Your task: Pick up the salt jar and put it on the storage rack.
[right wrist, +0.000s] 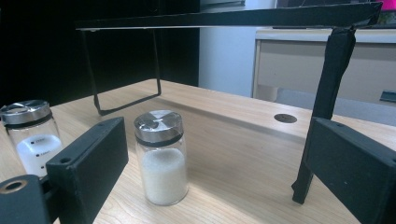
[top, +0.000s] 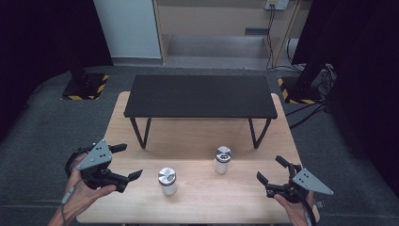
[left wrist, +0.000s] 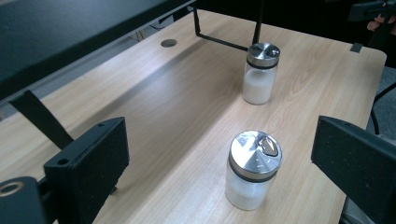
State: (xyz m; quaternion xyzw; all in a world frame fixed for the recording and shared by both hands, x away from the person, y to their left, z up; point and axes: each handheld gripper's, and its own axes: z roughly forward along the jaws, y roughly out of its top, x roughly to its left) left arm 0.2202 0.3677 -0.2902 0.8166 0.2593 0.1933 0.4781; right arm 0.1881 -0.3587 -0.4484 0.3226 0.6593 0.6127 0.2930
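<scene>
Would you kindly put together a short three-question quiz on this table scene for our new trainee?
1. How many shaker jars stand on the wooden table?
2. True or false: the left gripper is shut on a jar.
3. Which jar lies nearer the right gripper: A, the jar on the left, or B, the jar on the right?

Key
1. Two, both upright, with silver lids and white contents.
2. False: its fingers stand open, apart from the jar on the left.
3. B.
</scene>
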